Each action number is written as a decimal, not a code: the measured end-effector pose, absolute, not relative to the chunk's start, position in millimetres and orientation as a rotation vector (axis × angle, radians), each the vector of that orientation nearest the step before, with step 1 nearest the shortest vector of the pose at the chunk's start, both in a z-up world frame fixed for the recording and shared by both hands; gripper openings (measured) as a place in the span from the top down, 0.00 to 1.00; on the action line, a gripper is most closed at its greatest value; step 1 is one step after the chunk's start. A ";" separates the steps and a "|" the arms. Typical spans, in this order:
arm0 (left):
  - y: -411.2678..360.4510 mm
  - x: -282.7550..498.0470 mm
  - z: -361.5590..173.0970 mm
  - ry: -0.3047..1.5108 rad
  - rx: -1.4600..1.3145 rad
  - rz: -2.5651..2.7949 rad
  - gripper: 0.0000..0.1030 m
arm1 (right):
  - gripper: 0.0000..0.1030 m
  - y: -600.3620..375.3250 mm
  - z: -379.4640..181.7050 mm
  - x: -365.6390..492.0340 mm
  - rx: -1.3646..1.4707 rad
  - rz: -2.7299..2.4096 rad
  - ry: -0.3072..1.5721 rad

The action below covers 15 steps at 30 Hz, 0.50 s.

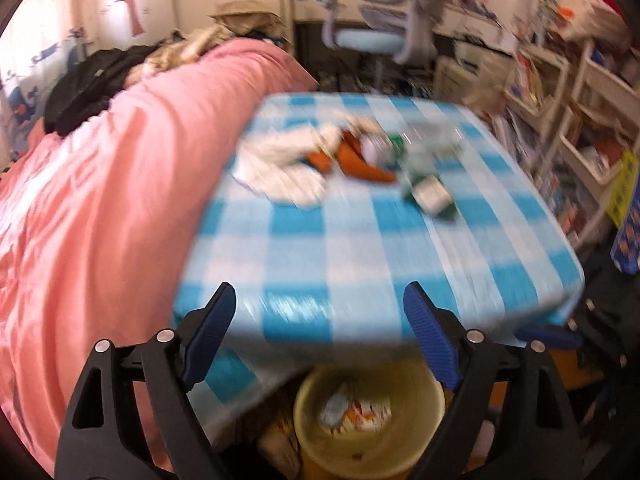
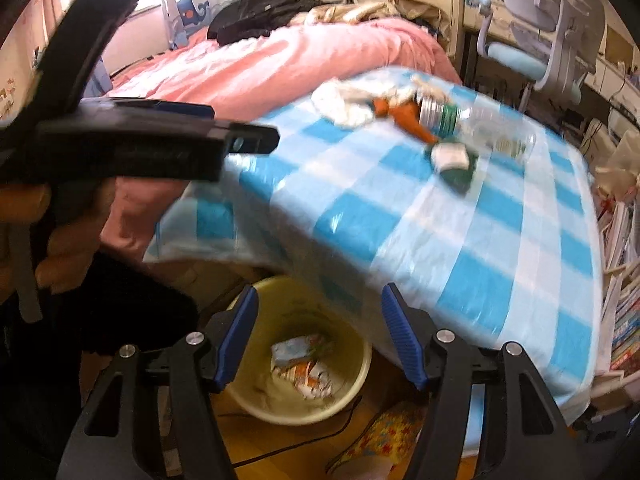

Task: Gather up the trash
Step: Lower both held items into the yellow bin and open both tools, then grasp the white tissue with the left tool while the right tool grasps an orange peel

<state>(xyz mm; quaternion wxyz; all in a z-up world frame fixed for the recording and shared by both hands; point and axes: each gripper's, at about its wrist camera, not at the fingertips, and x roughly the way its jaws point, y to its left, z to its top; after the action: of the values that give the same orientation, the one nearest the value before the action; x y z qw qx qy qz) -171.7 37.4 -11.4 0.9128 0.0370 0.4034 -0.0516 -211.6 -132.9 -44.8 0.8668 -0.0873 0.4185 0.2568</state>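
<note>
Trash lies at the far end of a blue-and-white checked table (image 1: 352, 240) (image 2: 460, 232): crumpled white tissue (image 1: 280, 168) (image 2: 344, 104), an orange wrapper (image 1: 356, 160) (image 2: 412, 120), a clear plastic bottle with a green label (image 1: 420, 140) (image 2: 480, 124) and a small green-and-white carton (image 1: 434, 196) (image 2: 454, 160). A yellow bin (image 1: 368, 416) (image 2: 296, 356) with wrappers inside stands on the floor under the near table edge. My left gripper (image 1: 320, 340) is open and empty above the bin. My right gripper (image 2: 318, 336) is open and empty above the bin too. Both views are blurred.
A bed with a pink duvet (image 1: 100, 180) (image 2: 280, 60) lies left of the table. A desk chair (image 1: 376, 32) (image 2: 540, 40) and cluttered shelves (image 1: 580, 120) stand behind and to the right. The left hand-held gripper's body (image 2: 132, 144) crosses the right wrist view.
</note>
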 end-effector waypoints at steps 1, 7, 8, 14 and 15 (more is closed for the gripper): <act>40.0 -163.9 -8.5 0.823 0.071 -0.096 0.18 | 0.40 -132.2 -39.7 -206.7 -0.193 0.537 0.864; 58.3 -99.7 -16.3 0.870 -0.018 -0.022 0.18 | 0.40 -128.8 -24.9 -167.3 -0.271 0.538 0.822; 59.3 -92.4 -17.7 0.879 -0.029 -0.010 0.18 | 0.40 -130.2 -25.1 -156.5 -0.268 0.539 0.815; 55.1 -52.2 -31.9 0.907 -0.024 0.012 0.18 | 0.40 -137.4 -34.7 -103.0 -0.166 0.526 0.774; 53.5 -46.2 -34.6 0.913 -0.020 0.014 0.18 | 0.40 -137.5 -35.8 -96.2 -0.157 0.522 0.774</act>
<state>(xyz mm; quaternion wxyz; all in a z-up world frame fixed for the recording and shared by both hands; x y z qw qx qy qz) -46.2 53.5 -34.6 0.8975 -0.0097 0.4408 0.0070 -96.2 -137.5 -35.8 0.8900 -0.0756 0.3728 0.2514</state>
